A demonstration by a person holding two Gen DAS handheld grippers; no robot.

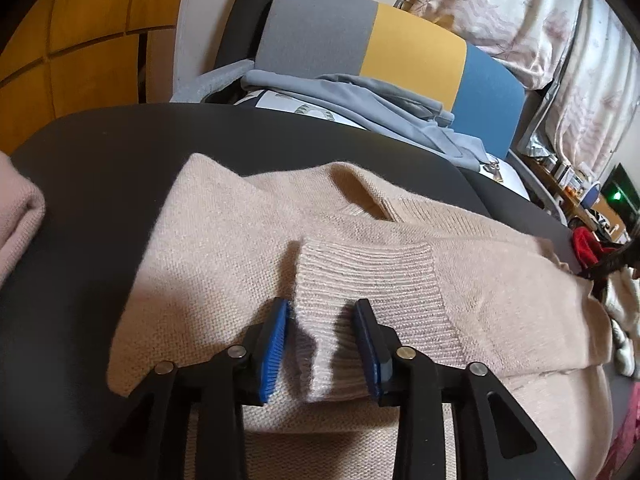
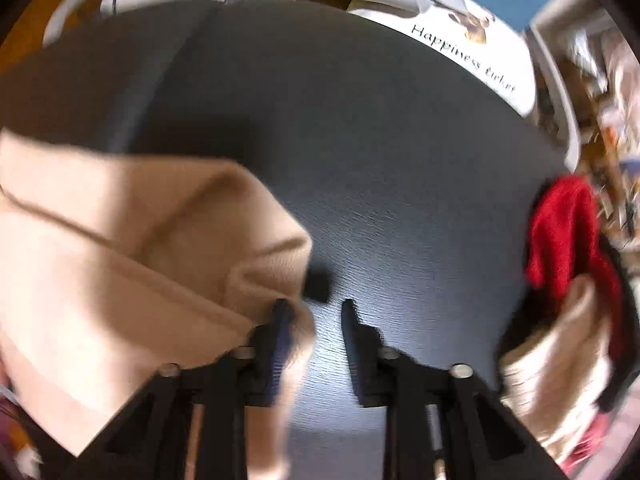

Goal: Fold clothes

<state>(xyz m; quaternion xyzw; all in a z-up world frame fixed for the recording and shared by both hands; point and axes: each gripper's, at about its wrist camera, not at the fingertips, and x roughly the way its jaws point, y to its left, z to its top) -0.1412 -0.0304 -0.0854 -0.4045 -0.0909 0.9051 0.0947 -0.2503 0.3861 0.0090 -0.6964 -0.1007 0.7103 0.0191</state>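
A beige knit sweater (image 1: 248, 248) lies spread on the black table (image 1: 100, 152). One sleeve is folded across the body, its ribbed cuff (image 1: 360, 280) lying between the blue pads of my left gripper (image 1: 322, 344). The jaws stand apart around the cuff and do not pinch it. In the blurred right wrist view, the sweater's edge (image 2: 140, 260) lies at the left. My right gripper (image 2: 314, 336) is open over the bare table (image 2: 380, 160), its left finger touching the sweater's edge.
A folded pink garment (image 1: 16, 208) lies at the table's left edge. A chair (image 1: 400, 52) with grey-blue clothes (image 1: 380, 100) stands behind the table. A red garment (image 2: 560, 232) and other clothes are piled at the table's right edge. A printed white cushion (image 2: 480, 52) lies beyond the far edge.
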